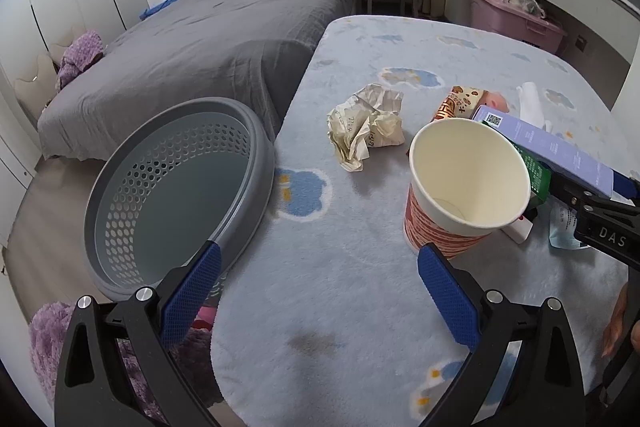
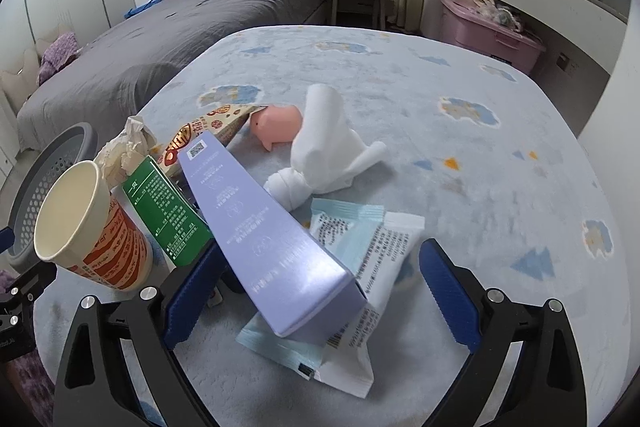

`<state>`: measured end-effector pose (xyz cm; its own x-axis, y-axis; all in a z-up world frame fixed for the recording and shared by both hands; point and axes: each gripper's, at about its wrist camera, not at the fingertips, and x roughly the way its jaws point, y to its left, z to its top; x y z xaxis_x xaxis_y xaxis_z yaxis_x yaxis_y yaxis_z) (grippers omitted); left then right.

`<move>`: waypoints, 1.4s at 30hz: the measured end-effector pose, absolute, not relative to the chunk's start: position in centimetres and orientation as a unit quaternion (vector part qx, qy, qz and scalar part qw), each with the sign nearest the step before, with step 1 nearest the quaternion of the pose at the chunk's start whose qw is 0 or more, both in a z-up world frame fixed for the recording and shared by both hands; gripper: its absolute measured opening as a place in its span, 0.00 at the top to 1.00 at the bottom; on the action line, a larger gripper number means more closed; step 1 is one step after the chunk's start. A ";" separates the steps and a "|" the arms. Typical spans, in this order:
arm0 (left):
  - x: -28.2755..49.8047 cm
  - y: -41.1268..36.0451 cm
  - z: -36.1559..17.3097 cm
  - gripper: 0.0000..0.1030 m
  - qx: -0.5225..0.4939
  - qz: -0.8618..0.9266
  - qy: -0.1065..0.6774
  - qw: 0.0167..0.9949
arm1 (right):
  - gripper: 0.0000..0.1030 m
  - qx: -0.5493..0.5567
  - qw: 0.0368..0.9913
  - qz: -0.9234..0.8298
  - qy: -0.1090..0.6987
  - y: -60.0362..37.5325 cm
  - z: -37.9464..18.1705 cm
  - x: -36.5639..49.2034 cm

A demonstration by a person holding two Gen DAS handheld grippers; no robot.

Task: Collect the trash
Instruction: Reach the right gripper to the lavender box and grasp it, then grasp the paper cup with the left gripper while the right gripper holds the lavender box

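Left tool spread wide, empty — right tool likewise spread, gripping nothing.

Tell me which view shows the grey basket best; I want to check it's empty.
The left wrist view: the grey basket shows nearly whole, tilted so its bare inside is visible. The right wrist view catches only part of its rim and perforated wall behind the paper cup.
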<state>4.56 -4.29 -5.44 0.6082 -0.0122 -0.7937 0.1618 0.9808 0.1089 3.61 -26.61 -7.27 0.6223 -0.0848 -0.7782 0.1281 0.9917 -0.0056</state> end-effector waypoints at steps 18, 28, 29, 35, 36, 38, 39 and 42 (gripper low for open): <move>4.3 -4.4 -5.4 0.07 0.084 -0.054 0.438 0.893 | 0.44 -0.014 0.901 -0.013 0.432 -23.8 -7.5 5.1; 4.1 -4.9 -5.3 0.07 0.085 -0.061 0.435 0.894 | 0.69 0.046 0.903 0.010 0.426 -24.0 -6.9 3.7; 4.0 -5.0 -5.3 0.07 0.085 -0.062 0.434 0.895 | 0.70 0.053 0.904 0.011 0.425 -24.1 -6.8 3.4; 3.8 -5.6 -5.2 0.06 0.083 -0.072 0.429 0.896 | 0.70 0.104 0.907 0.008 0.407 -25.4 -5.8 1.5; 3.7 -5.7 -5.2 0.06 0.082 -0.074 0.429 0.896 | 0.70 0.109 0.908 0.005 0.404 -25.6 -5.7 1.1; 3.7 -5.9 -5.2 0.06 0.079 -0.079 0.428 0.897 | 0.70 0.119 0.910 0.001 0.398 -26.0 -5.4 0.4; 3.7 -6.1 -5.2 0.06 0.078 -0.081 0.428 0.897 | 0.70 0.125 0.910 0.000 0.396 -26.2 -5.3 0.1; 3.7 -6.7 -5.3 0.07 0.077 -0.090 0.426 0.897 | 0.70 0.144 0.911 -0.004 0.386 -27.0 -4.9 -0.9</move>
